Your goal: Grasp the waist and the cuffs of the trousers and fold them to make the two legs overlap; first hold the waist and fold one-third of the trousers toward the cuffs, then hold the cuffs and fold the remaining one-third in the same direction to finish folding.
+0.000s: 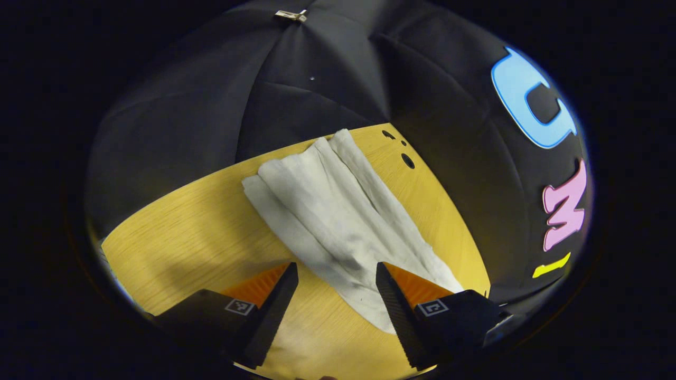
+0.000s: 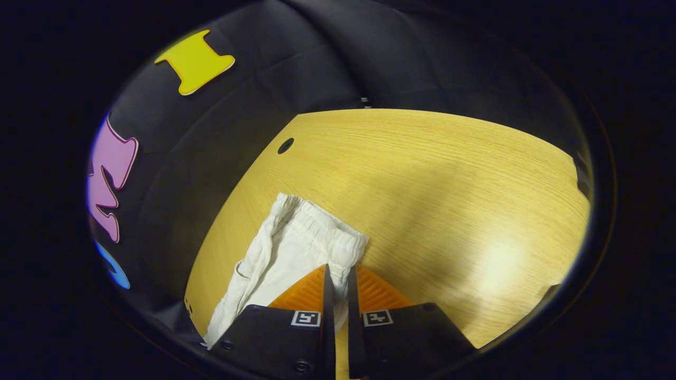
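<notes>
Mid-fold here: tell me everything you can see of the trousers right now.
The trousers are white, of thin, creased cloth, lying flat on the yellow wooden table near the black cloth wall. In the left gripper view they run long and narrow, the legs seemingly laid together. The right gripper view shows the gathered elastic waist. The right hand-held gripper looks closed on the waist edge; the left hand-held gripper is open astride the other end.

Left gripper [image 1: 337, 274] sits at 6 o'clock in the left gripper view, fingers spread wide apart. Right gripper [image 2: 338, 277] sits at 6 o'clock in the right gripper view, fingers nearly together, a thin gap between
</notes>
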`<state>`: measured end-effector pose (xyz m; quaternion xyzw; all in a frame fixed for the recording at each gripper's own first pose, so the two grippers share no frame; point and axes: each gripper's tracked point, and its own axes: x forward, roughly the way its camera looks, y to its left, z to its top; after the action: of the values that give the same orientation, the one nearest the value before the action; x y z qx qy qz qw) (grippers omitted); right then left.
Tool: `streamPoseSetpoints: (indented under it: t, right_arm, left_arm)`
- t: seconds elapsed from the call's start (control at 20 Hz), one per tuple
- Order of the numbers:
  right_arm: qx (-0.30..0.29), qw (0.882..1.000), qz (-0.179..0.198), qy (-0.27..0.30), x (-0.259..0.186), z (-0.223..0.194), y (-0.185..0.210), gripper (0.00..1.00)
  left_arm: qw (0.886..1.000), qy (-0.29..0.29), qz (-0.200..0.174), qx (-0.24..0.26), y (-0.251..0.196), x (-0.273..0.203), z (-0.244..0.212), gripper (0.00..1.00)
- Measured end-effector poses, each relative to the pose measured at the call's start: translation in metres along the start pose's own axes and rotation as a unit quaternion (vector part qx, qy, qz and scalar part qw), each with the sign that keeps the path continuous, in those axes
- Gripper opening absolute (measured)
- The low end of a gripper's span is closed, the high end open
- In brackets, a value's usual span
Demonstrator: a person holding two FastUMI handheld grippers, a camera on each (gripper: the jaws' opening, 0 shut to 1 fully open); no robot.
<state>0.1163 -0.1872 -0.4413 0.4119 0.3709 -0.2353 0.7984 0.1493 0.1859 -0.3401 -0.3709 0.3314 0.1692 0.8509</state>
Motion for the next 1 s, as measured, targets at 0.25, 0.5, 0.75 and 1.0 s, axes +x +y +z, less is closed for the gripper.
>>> streamPoseSetpoints:
  t: [0.25, 0.5, 0.75, 1.0]
  right_arm:
    - [-0.016, 1.0, 0.008, 0.005, 0.003, -0.002, 0.001, 0.14]
    - [-0.024, 1.0, 0.01, 0.008, 0.004, -0.004, 0.001, 0.14]
    - [-0.02, 0.999, 0.03, -0.013, -0.005, 0.007, 0.004, 0.14]
    - [-0.056, 0.996, 0.046, -0.057, -0.023, 0.027, 0.008, 0.14]
  left_arm:
    - [1.0, -0.005, -0.011, 0.004, -0.015, 0.019, 0.015, 0.96]
    - [1.0, -0.007, 0.01, 0.025, -0.022, 0.049, 0.019, 0.64]
    - [1.0, -0.007, -0.001, -0.021, -0.02, 0.049, 0.016, 0.13]
    - [0.999, 0.015, -0.01, -0.031, -0.023, 0.038, -0.006, 0.13]
